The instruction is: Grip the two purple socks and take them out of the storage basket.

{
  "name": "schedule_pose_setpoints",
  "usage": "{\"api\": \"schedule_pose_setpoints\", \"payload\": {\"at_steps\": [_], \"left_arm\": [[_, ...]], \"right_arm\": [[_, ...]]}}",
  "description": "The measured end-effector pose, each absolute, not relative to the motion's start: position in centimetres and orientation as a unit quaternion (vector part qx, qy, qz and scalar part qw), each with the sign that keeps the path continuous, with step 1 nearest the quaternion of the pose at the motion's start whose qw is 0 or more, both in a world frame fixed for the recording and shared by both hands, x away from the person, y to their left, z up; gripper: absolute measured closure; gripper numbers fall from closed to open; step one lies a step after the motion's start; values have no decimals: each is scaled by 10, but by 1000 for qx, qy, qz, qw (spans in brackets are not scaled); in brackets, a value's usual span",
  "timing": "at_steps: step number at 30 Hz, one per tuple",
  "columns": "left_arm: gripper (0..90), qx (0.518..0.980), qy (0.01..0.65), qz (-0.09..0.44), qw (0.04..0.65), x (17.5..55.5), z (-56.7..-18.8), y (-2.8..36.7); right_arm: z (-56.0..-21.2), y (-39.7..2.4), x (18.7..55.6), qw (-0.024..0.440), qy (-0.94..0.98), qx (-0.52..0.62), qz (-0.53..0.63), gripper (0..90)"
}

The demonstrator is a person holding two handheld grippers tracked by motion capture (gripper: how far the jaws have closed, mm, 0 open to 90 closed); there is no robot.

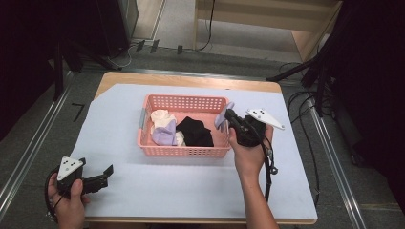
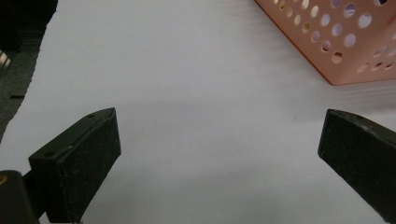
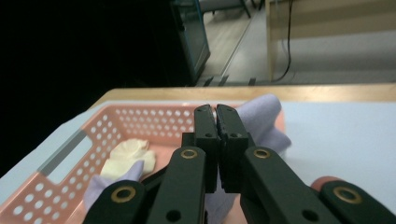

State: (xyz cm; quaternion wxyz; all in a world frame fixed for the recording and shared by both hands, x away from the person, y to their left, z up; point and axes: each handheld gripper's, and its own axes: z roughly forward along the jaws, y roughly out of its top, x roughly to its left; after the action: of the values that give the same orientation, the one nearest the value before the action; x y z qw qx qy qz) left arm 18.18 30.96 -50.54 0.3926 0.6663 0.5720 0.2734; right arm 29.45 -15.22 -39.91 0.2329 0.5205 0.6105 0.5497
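A pink perforated basket (image 1: 181, 151) (image 3: 140, 116) stands mid-table on a pale sheet. In it lie a cream sock (image 1: 161, 118) (image 3: 127, 157), a lavender sock (image 1: 165, 135) and a black sock (image 1: 196, 132). My right gripper (image 1: 228, 115) (image 3: 216, 112) hangs over the basket's right end, shut on another lavender sock (image 1: 221, 117) (image 3: 262, 117) that drapes from its tips. My left gripper (image 1: 106, 175) (image 2: 219, 144) rests low at the table's front left, open, with nothing between its jaws. The basket's corner (image 2: 336, 42) lies ahead of it to the right.
The pale sheet (image 1: 191, 186) covers most of the wooden table (image 1: 191, 78). Metal rails (image 1: 28, 152) run along both sides on the floor. Dark stands and cables (image 1: 305, 109) sit to the right of the table.
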Motion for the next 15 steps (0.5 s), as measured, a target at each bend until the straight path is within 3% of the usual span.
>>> {"api": "schedule_pose_setpoints", "payload": {"at_steps": [8, 15], "left_arm": [[1, 665, 572, 274, 394, 182, -505, 310], [1, 666, 572, 274, 393, 182, -505, 310]], "right_arm": [[-392, -184, 292, 281, 588, 517, 555, 887], [-407, -215, 293, 293, 575, 545, 536, 887]]}}
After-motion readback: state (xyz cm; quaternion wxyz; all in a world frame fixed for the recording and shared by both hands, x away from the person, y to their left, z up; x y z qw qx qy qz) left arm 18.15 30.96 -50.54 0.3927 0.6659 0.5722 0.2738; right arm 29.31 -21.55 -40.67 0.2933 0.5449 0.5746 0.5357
